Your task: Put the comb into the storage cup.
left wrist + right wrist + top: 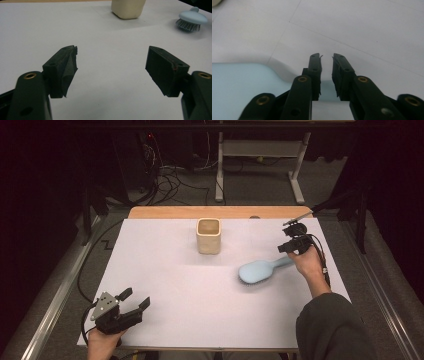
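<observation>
Two grippers work my bench (165,320): beige cup (208,236) near the far edge; blue brush (260,270) right of centre, handle clamped by my right gripper (326,72); left gripper (134,301) gapes idle at the near-left corner. Judged step: grasping; next, lift towards the cup.

Pale blue hairbrush (260,270) lying bristles-down on table

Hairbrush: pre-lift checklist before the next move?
1. Right gripper on the hairbrush handle: ok, jaws either side of it.
2. Grip firm: cannot tell; pad contact unclear.
3. Brush lies bristles down on the table: ok.
4. Beige cup upright, mouth free: ok.
5. Path from brush to cup unobstructed: ok.
6. Left gripper open, apart from both: ok.
</observation>
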### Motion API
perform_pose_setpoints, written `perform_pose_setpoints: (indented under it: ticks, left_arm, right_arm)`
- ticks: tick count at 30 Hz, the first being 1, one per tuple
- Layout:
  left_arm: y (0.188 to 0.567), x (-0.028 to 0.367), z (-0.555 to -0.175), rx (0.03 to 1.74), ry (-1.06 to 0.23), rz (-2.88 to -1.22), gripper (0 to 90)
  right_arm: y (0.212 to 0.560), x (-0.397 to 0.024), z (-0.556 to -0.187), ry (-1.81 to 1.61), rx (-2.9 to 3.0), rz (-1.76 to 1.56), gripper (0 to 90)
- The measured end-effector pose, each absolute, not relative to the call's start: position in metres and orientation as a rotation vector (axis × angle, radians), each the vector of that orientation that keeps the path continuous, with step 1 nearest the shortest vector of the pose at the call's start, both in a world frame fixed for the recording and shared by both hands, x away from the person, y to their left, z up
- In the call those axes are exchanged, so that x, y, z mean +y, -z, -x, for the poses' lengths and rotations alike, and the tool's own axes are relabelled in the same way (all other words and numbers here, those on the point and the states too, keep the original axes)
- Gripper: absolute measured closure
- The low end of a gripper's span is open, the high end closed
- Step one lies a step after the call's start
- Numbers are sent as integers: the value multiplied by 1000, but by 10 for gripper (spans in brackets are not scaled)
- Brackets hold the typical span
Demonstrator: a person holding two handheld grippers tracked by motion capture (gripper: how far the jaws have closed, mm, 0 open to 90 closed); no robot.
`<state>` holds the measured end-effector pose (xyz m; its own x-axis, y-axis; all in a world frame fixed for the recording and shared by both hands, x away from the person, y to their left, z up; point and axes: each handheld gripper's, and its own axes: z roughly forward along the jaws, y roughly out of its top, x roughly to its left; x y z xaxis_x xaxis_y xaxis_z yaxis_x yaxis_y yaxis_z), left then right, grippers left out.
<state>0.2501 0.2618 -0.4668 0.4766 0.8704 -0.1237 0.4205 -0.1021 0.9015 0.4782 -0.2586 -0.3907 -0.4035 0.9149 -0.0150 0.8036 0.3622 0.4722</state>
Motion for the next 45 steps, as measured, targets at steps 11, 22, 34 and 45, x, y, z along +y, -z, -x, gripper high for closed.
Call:
perform_pose_setpoints:
  ticks: [11,22,34,45]
  left_arm:
    - [467,262,-249,1106,-556,-1719,260]
    - [467,261,-249,1098,-551,-1722,262]
    - [467,260,-249,1098,-548,-1725,264]
    - [467,261,-249,1102,-550,-1721,264]
  right_arm:
    - [405,-246,-488,-431,2416,-1503,900]
    - [413,-245,-492,-366,2423,-1523,900]
    - [416,-246,-490,-331,2460,-1517,900]
    - [417,-246,-486,-321,2501,-1513,900]
